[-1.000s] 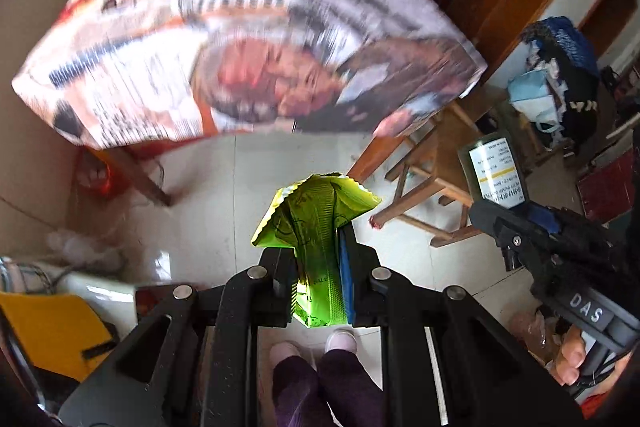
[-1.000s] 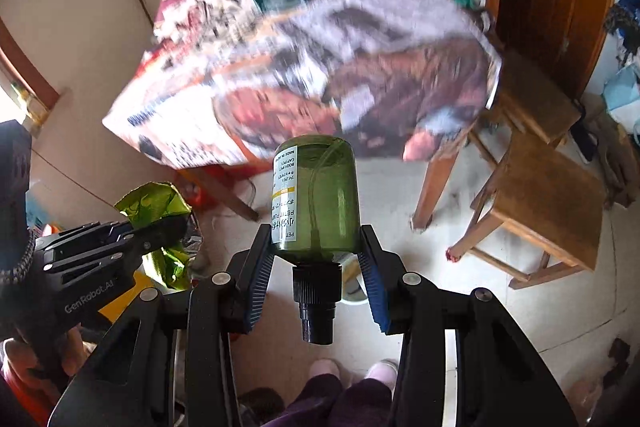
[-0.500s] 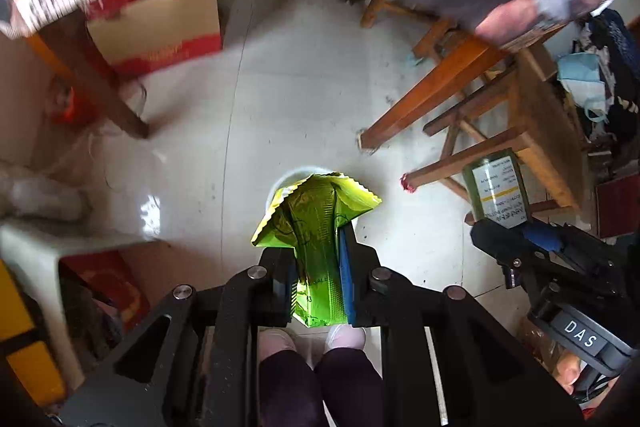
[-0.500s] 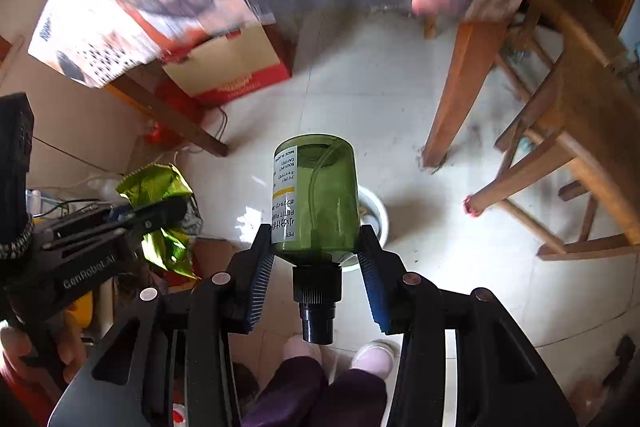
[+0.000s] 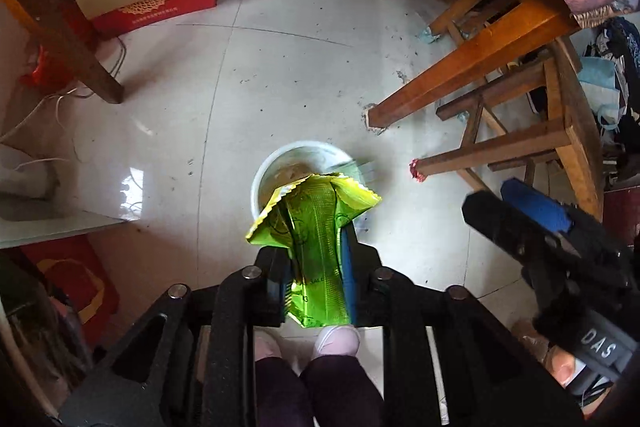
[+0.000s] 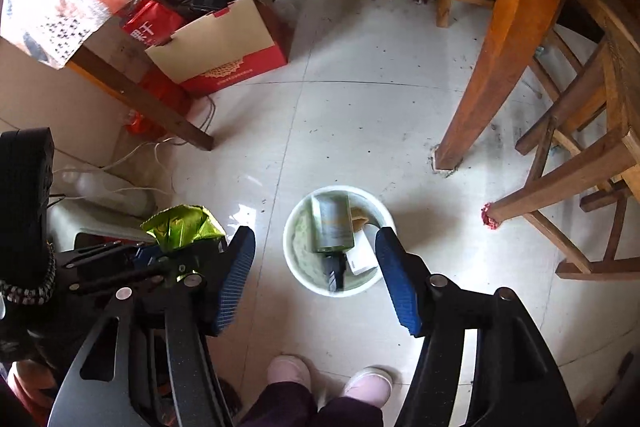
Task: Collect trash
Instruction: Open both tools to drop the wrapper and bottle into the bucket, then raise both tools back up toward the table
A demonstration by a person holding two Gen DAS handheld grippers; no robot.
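A: Where is the green bottle (image 6: 332,227) now?

B: In the white bin (image 6: 298,223) on the floor, lying with its black cap toward the camera, beside a white carton. Half a second ago the right gripper (image 6: 316,275) was clamped on it; now its jaws stand wide apart over the bin, nothing between them.

A: So 1 piece of trash is in. And the other?

B: The green wrapper (image 5: 316,227) is not yet dropped. The left gripper (image 5: 314,267) has its jaws together on the lower part of it, and the crumpled top fans out above them. In the left wrist view it hangs over the near rim of the bin.

A: What does that leave?

B: By my judgement, 1 release. The wrapper is light and may flutter, so it wants to be centred over the opening before the jaws part. The wooden bench leg (image 6: 496,67) and stool (image 6: 580,163) stand clear to the right.
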